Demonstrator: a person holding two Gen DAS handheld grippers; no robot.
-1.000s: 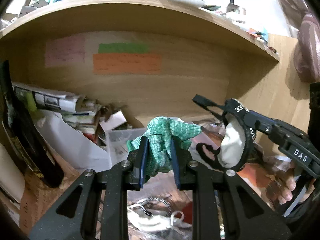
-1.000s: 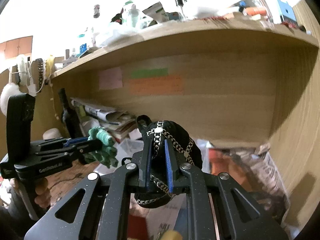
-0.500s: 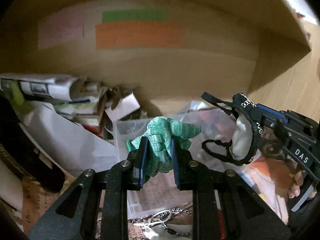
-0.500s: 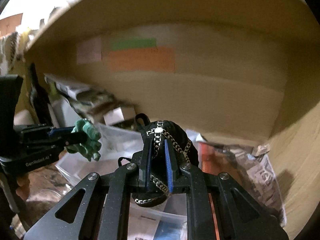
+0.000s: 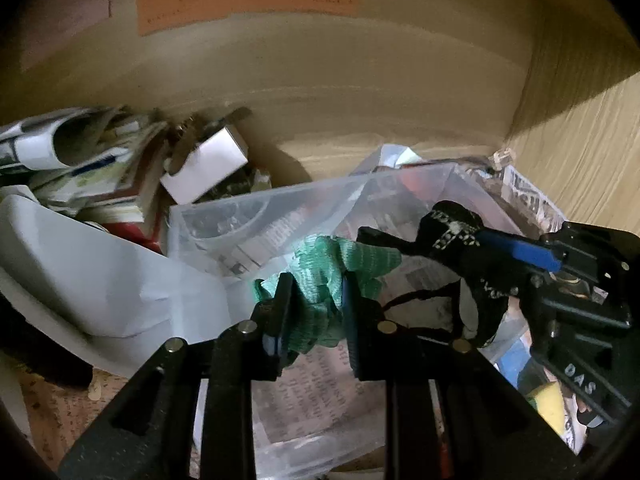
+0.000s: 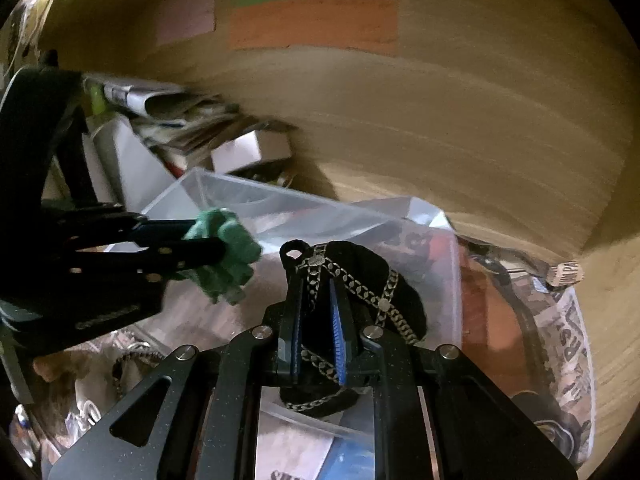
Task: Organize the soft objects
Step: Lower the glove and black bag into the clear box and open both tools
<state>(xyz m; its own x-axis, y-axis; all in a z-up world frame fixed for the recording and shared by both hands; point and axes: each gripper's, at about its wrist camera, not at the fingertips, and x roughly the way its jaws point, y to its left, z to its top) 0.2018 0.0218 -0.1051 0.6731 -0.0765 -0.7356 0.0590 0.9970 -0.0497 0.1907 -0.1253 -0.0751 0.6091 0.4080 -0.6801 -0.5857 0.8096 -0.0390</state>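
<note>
My left gripper (image 5: 314,284) is shut on a crumpled green knit cloth (image 5: 320,280) and holds it over a clear plastic bin (image 5: 280,200). My right gripper (image 6: 316,280) is shut on a black soft item with a chain trim (image 6: 360,280), a white lining showing in the left wrist view (image 5: 468,312). It too hangs over the bin (image 6: 280,204). The left gripper (image 6: 224,246) with the green cloth (image 6: 226,252) shows at the left of the right wrist view. The right gripper (image 5: 448,236) shows at the right of the left wrist view.
The bin sits under a wooden shelf against a wooden back wall (image 5: 360,80) with coloured paper notes (image 6: 312,20). Stacked papers and a small white box (image 5: 204,164) lie to the left. Newspaper (image 6: 568,344) lines the floor at the right, by the wooden side wall (image 5: 580,152).
Both grippers have moved forward and down under the shelf, toward the clear bin, each still holding its soft item. The bin now fills the middle of both views.
</note>
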